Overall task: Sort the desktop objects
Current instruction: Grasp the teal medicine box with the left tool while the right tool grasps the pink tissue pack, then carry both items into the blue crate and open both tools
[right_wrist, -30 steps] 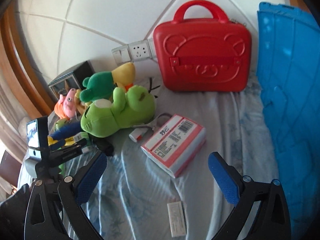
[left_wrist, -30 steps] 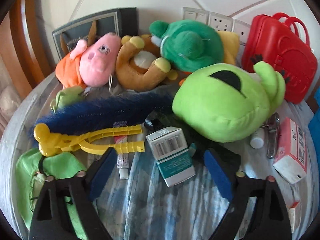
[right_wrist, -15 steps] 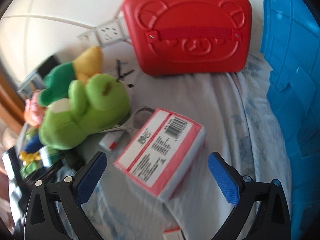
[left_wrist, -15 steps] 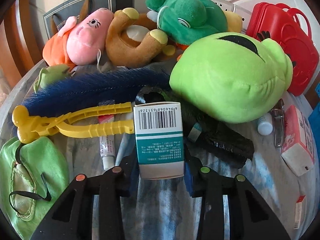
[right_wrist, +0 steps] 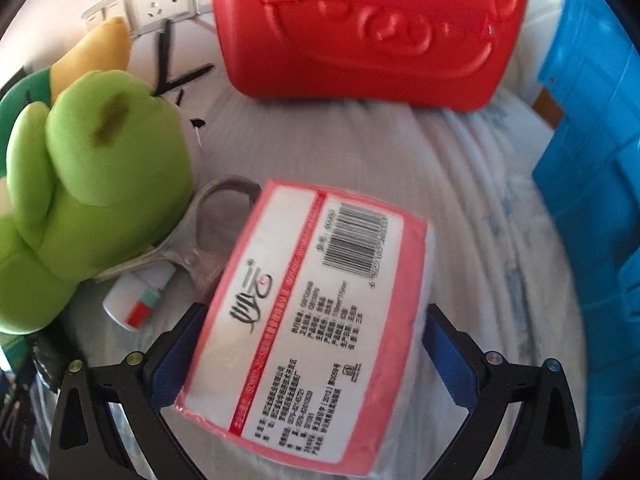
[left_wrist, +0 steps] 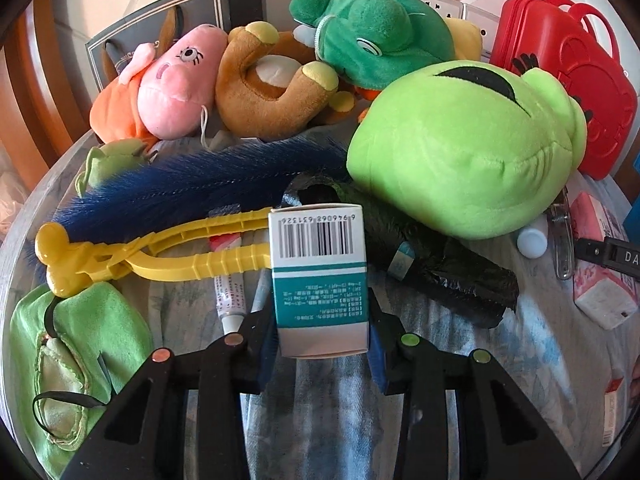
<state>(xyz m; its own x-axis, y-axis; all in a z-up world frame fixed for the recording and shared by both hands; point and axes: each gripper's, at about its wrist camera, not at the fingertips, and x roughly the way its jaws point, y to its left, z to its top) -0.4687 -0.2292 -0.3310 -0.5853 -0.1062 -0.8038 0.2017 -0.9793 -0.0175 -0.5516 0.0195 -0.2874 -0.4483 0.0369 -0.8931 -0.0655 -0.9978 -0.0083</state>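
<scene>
My left gripper (left_wrist: 322, 344) is shut on a white and teal medicine box (left_wrist: 318, 280) with a barcode on top, held upright over the cloth. My right gripper (right_wrist: 310, 354) is open, its blue pads on either side of a pink and white tissue pack (right_wrist: 308, 328) lying on the cloth; whether the pads touch it I cannot tell. The pack also shows at the right edge of the left wrist view (left_wrist: 600, 280).
Plush toys crowd the back: lime frog (left_wrist: 464, 148), green (left_wrist: 376, 40), brown (left_wrist: 268, 88), pink (left_wrist: 176, 80). Yellow tongs (left_wrist: 152, 256), blue feather brush (left_wrist: 192, 188), ointment tube (left_wrist: 228, 300), black roll (left_wrist: 452, 280). Red case (right_wrist: 368, 28), blue bin (right_wrist: 592, 184), scissors (right_wrist: 196, 240), small bottle (right_wrist: 136, 300).
My left gripper closed on the medicine box and raised it. My right gripper moved forward and down until the tissue pack lies between its open fingers.
</scene>
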